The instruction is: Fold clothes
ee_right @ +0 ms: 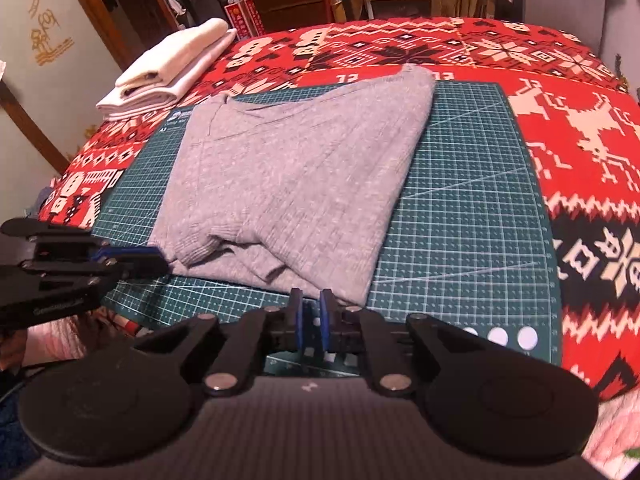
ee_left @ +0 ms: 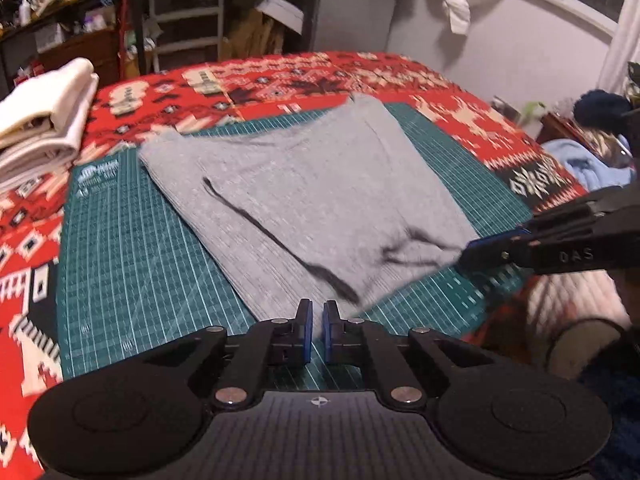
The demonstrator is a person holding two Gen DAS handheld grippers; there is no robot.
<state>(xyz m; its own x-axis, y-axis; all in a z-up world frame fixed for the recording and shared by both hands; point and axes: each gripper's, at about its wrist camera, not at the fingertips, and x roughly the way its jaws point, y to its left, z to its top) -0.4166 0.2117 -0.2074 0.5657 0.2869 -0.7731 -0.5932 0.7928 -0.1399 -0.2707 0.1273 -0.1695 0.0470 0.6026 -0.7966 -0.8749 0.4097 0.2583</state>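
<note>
- A big red blanket with white and black snowflake and deer patterns (ee_right: 580, 120) covers the bed.
- A dark green cutting mat with a white grid (ee_right: 460, 208) lies flat on top of the blanket.
- A soft grey ribbed knit sweater (ee_right: 288, 176) lies on the mat. It is folded into a wide block. Its far corner reaches past the mat's far edge onto the blanket.
- A stack of folded cream-white cloths (ee_right: 168, 68) sits on the blanket, past the mat's far left corner.
- The black left gripper with blue pads (ee_left: 317, 320) is at the near edge of the sweater, by the sweater's left corner. Its fingers are close together with a thin gap. Whether cloth is pinched there cannot be told.
- The black right gripper with blue pads (ee_right: 311, 312) is at the near edge of the sweater, by its right corner. Its fingers have a small gap with nothing in it, and the mat shows through.
</note>
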